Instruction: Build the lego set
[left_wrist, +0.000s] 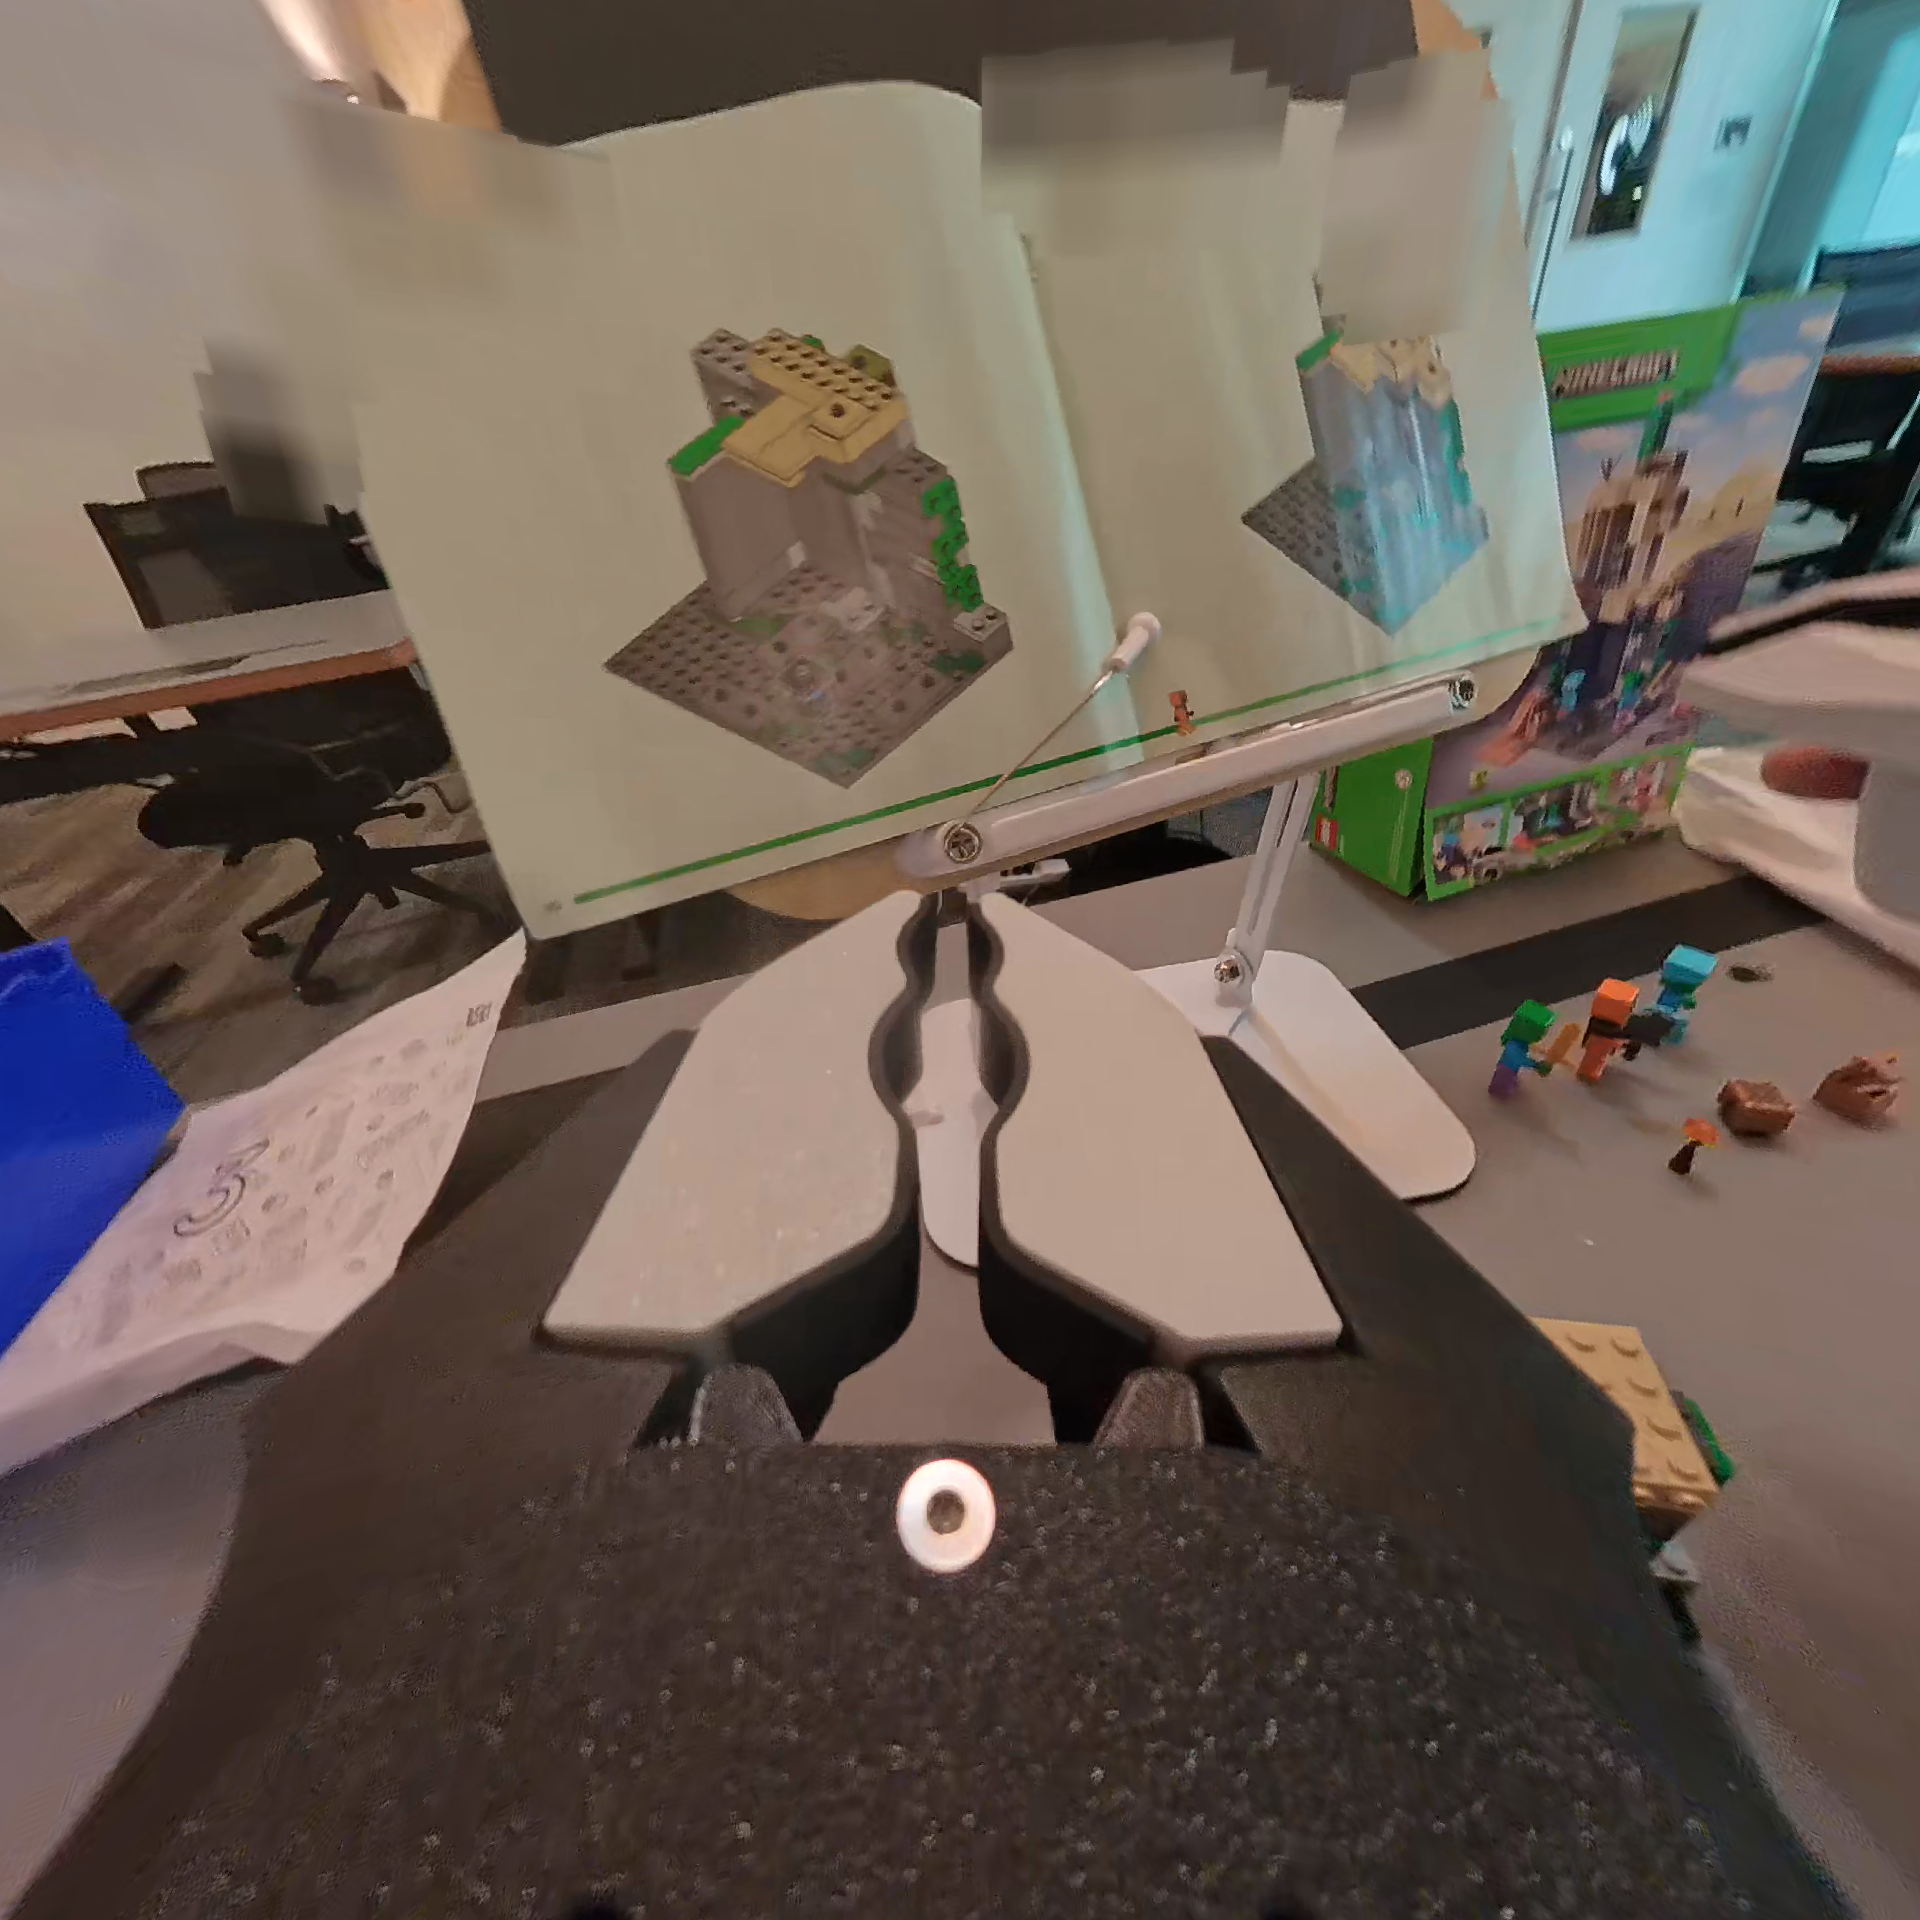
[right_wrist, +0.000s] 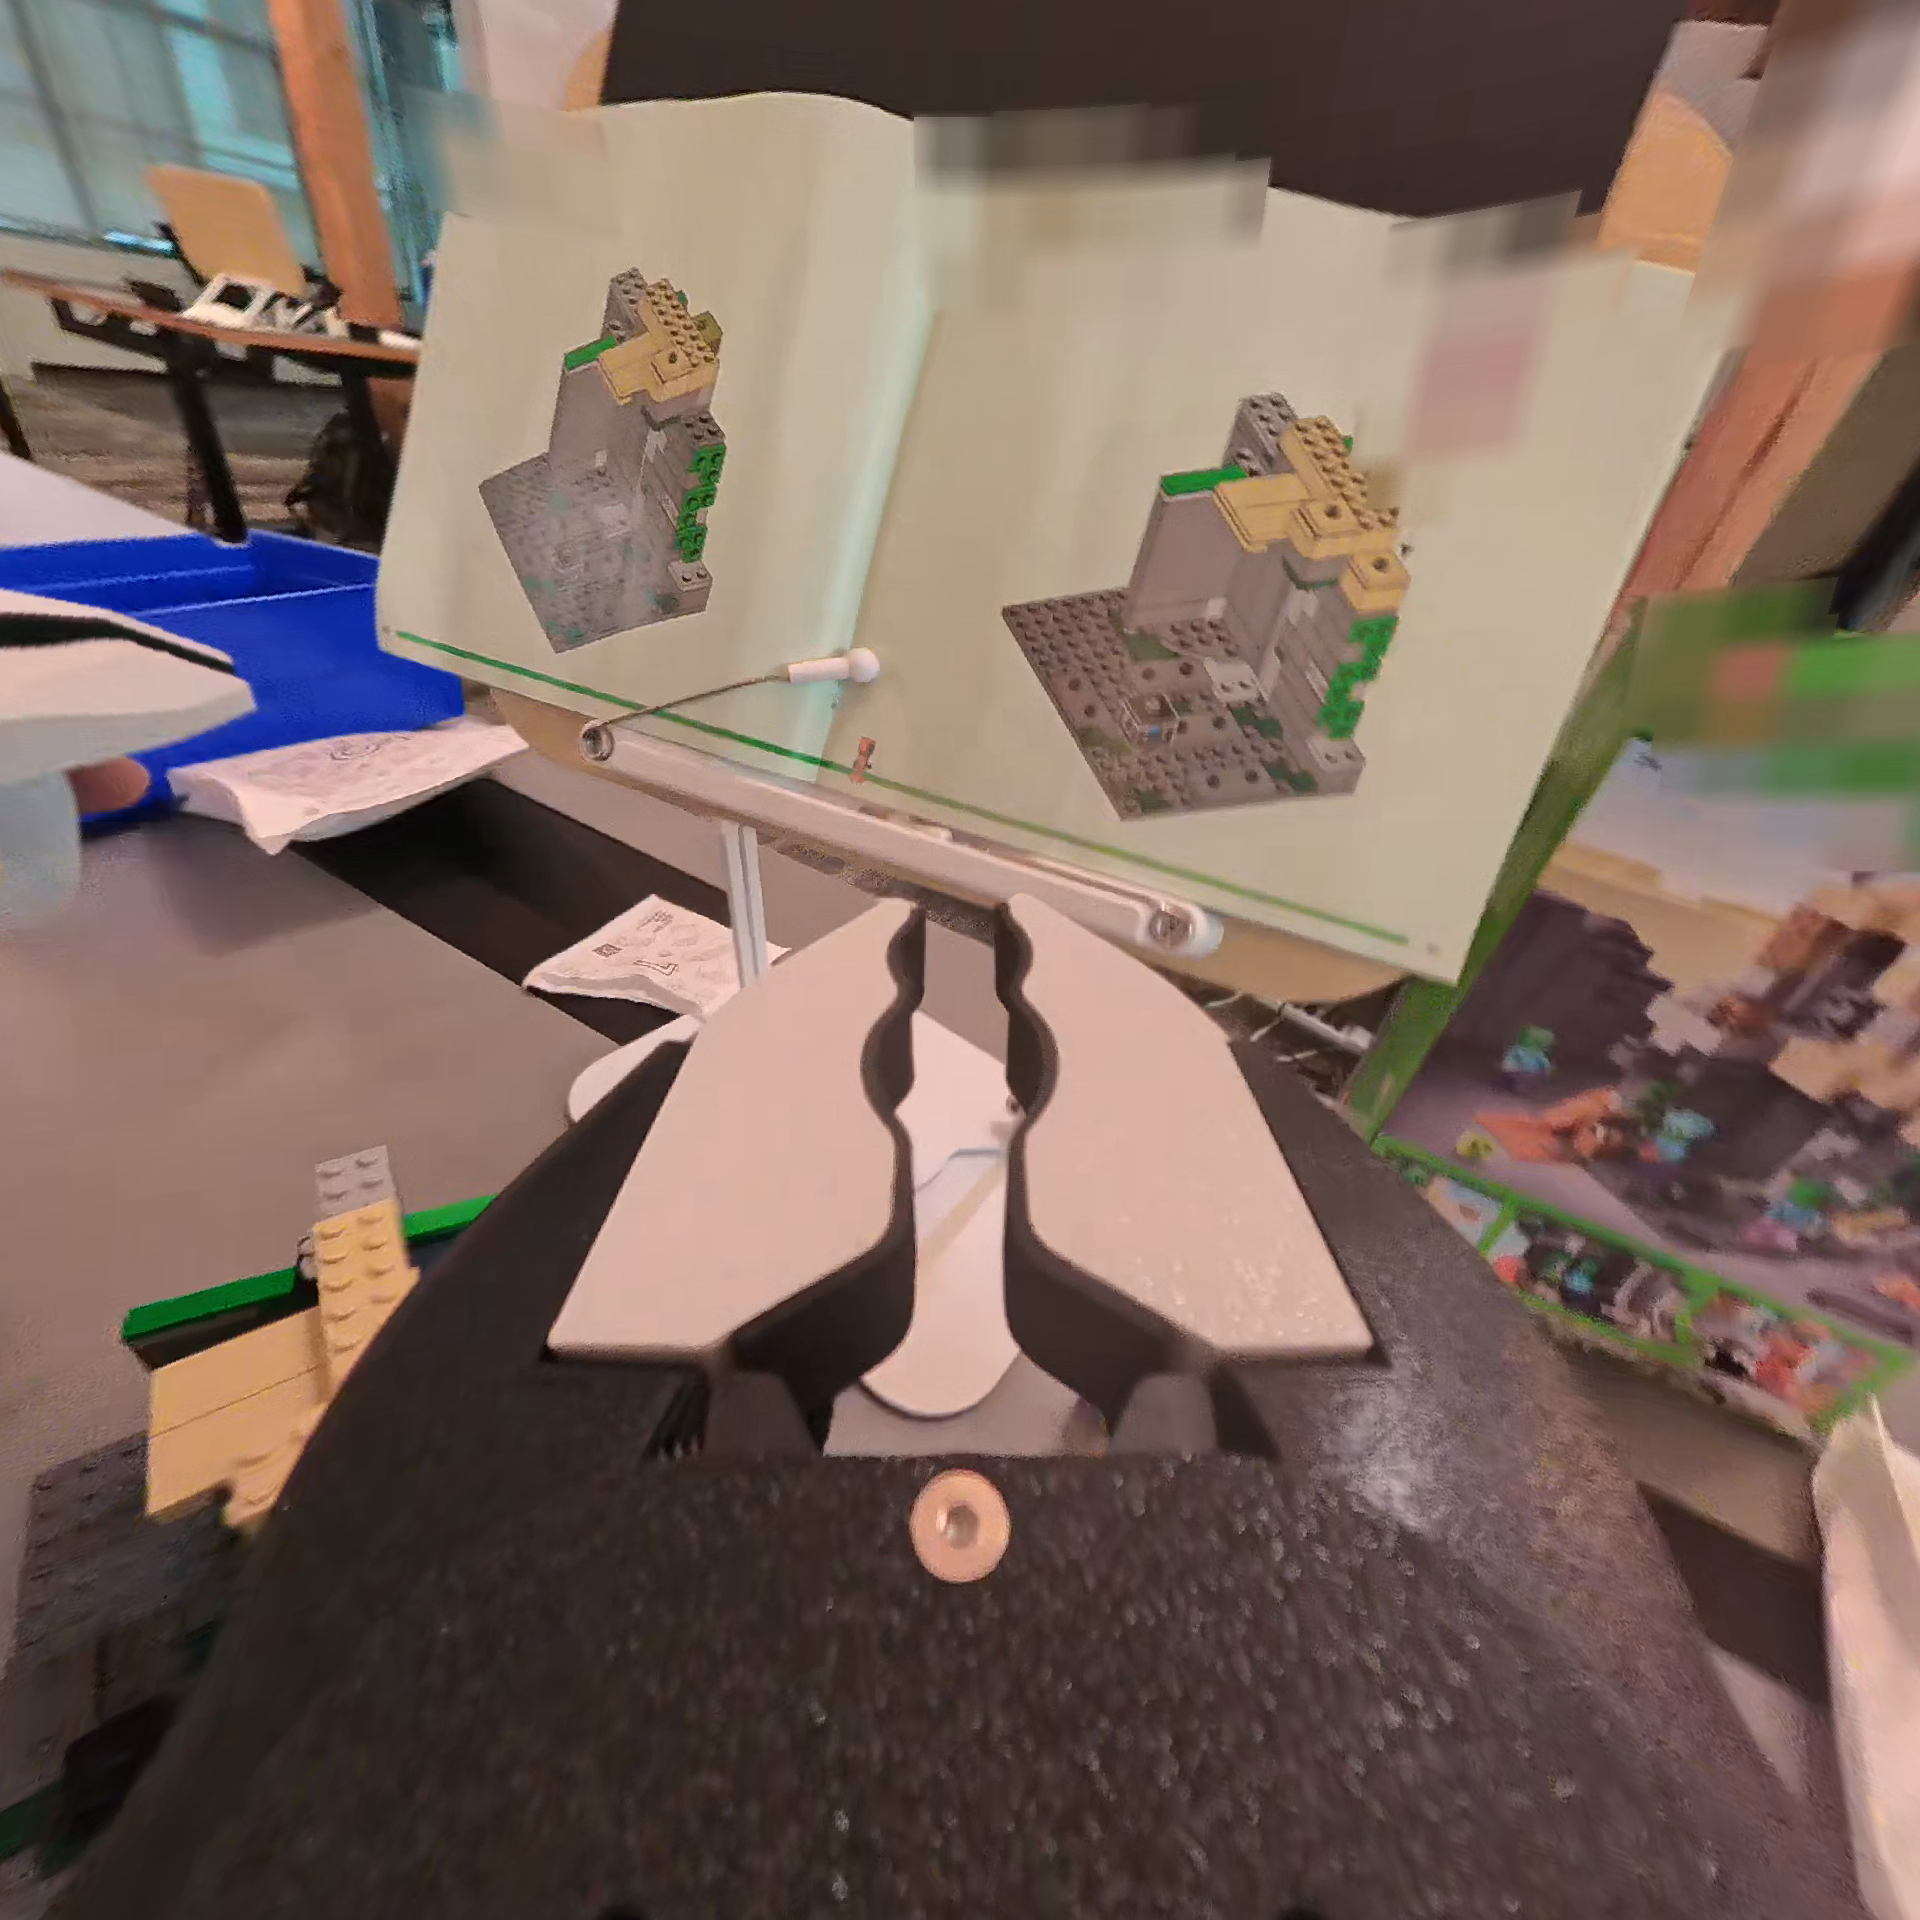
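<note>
An open instruction booklet (left_wrist: 831, 520) with pictures of a grey and tan lego build stands on a white book stand (left_wrist: 1174, 769) ahead of both grippers; it also shows in the right wrist view (right_wrist: 1039, 582). The partly built tan, grey and green lego model (right_wrist: 270, 1351) sits low on the left beside my right gripper, and its corner shows in the left wrist view (left_wrist: 1652, 1423). My left gripper (left_wrist: 948, 914) is nearly closed and empty, pointing at the stand. My right gripper (right_wrist: 961, 925) has a small gap between its fingers and is empty.
Three minifigures (left_wrist: 1600, 1029) and small brown pieces (left_wrist: 1756, 1107) stand on the grey table at the right. The set's green box (right_wrist: 1662, 1143) stands at the right behind them. A blue bin (right_wrist: 270, 634) and printed paper bags (left_wrist: 260, 1174) lie at the left.
</note>
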